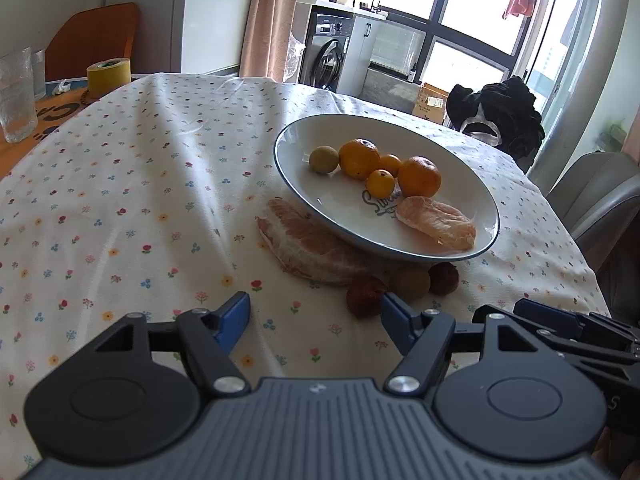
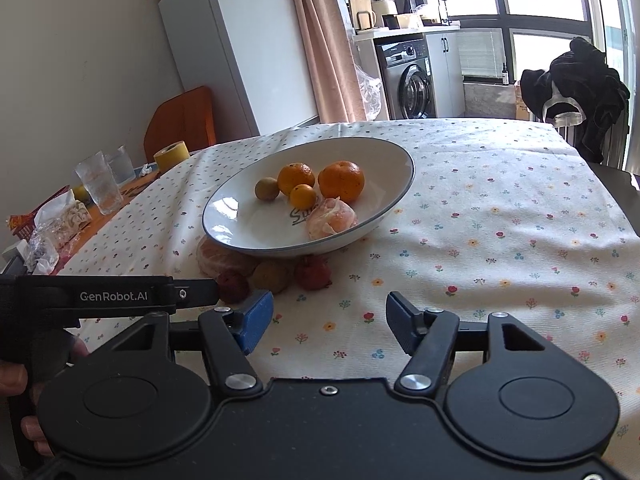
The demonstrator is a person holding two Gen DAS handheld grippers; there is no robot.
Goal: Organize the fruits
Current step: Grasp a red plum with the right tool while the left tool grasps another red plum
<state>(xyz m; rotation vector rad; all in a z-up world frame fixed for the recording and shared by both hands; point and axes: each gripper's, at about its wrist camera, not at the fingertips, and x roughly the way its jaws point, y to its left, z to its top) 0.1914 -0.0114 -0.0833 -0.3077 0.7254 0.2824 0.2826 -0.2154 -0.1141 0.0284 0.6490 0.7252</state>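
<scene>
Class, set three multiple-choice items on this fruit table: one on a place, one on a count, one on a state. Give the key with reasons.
1. Where does the unplated pomelo segment lie?
A. in the plate
B. on the tablecloth against the plate
C. on the chair

2. How many small round fruits lie on the cloth by the plate?
A. one
B. three
C. six

3. How does the left gripper stand?
A. open, empty
B. shut on an orange
C. shut on tape

Key: B, it rests on cloth at the rim; B, two dark red, one yellowish; A, only cloth shows between its pads.
</scene>
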